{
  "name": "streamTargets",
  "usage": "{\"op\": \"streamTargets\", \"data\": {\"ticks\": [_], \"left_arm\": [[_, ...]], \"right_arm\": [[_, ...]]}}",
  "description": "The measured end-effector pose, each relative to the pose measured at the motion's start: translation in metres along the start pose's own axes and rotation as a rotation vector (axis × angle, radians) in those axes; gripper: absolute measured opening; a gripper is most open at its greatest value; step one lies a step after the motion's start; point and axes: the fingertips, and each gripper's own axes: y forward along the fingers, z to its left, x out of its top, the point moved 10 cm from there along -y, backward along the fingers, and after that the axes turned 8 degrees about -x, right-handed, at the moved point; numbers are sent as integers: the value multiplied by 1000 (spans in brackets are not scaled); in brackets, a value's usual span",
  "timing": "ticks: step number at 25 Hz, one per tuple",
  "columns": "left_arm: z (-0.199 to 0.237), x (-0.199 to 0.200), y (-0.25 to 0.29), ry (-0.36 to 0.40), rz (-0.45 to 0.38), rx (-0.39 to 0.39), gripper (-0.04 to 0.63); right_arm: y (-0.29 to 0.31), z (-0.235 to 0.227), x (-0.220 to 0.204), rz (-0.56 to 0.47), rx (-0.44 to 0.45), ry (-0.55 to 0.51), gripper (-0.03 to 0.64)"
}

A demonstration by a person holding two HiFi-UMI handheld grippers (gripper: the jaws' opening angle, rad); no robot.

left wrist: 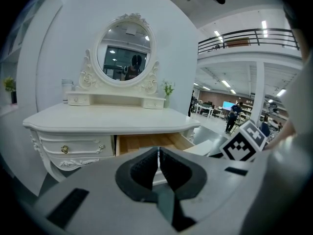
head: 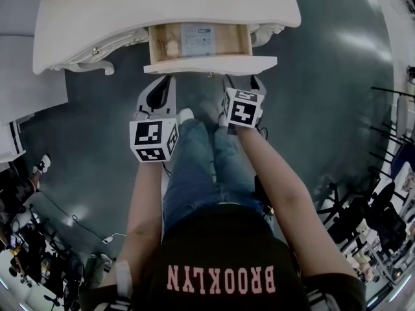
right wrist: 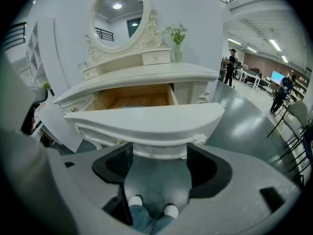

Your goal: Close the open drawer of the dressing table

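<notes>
While the right gripper (right wrist: 160, 161) gapes wide and the left gripper (left wrist: 159, 166) is pinched closed, the drawer (right wrist: 146, 122) sits pulled out. Push one side only — it may jam.

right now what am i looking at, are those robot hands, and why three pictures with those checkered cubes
No robot: a person stands at a white dressing table holding a two-jaw gripper in each hand; the patterned cubes are parts of them. The head view looks down from the person's head; the other two come from cameras riding on the grippers, looking along their jaws. The left gripper has its jaws together, empty. The right gripper has its jaws apart, the open drawer front just ahead of them. On the table stand an oval mirror and a small vase.
</notes>
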Motion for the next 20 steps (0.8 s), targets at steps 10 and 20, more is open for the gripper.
{"op": "streamTargets", "data": {"ticks": [10,20], "left_arm": [[8,4,2,-7,-15,11,11],[14,11,8,-9,-18,18,11]], "right_arm": [[14,4,16,-5,-4,0,305],[27,4,38,-17,-8,1,305]]}}
